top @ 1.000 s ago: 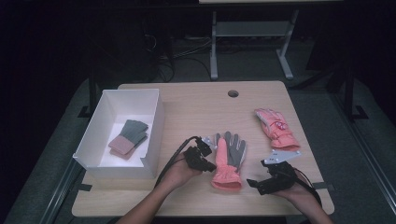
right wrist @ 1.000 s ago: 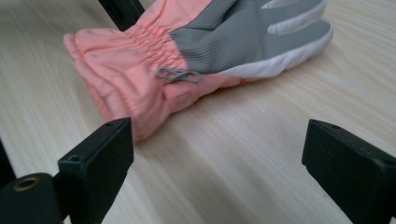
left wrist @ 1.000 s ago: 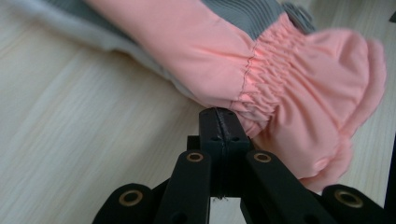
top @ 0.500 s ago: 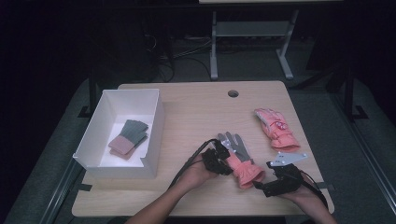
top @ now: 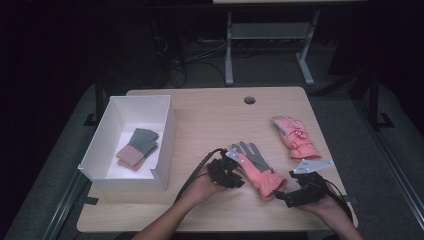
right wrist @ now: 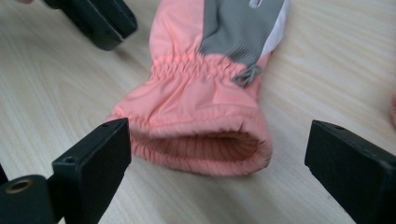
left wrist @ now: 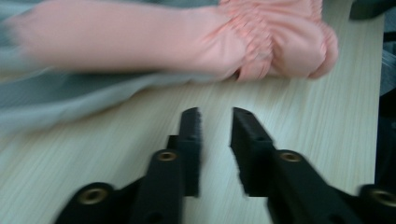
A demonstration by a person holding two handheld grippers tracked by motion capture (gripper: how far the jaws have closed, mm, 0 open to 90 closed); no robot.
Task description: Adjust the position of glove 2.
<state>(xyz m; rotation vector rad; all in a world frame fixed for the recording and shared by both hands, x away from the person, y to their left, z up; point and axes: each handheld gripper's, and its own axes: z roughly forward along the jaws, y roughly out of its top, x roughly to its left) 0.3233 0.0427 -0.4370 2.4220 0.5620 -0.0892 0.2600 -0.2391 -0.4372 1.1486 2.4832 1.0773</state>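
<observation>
A pink glove with a grey palm (top: 257, 171) lies slanted on the wooden table (top: 210, 115), cuff toward the front right. My left gripper (top: 235, 176) sits just left of it. In the left gripper view its jaws (left wrist: 215, 114) have just been opening and stand a little apart with nothing between them, the glove (left wrist: 187, 37) blurred just beyond the tips. My right gripper (top: 292, 192) is in front of the cuff. Its jaws (right wrist: 219, 137) are open wide, facing the cuff opening (right wrist: 201, 144) without touching it.
A second pink glove (top: 295, 137) lies at the right side of the table. A white box (top: 162, 145) at the left holds a green and pink glove (top: 137, 148). A cable hole (top: 249, 100) is near the far edge. The left gripper's body (right wrist: 100, 21) shows in the right gripper view.
The left gripper dragged the glove to the right, swinging its cuff toward the right gripper, then let go and drew back slightly. The right gripper stayed put.
</observation>
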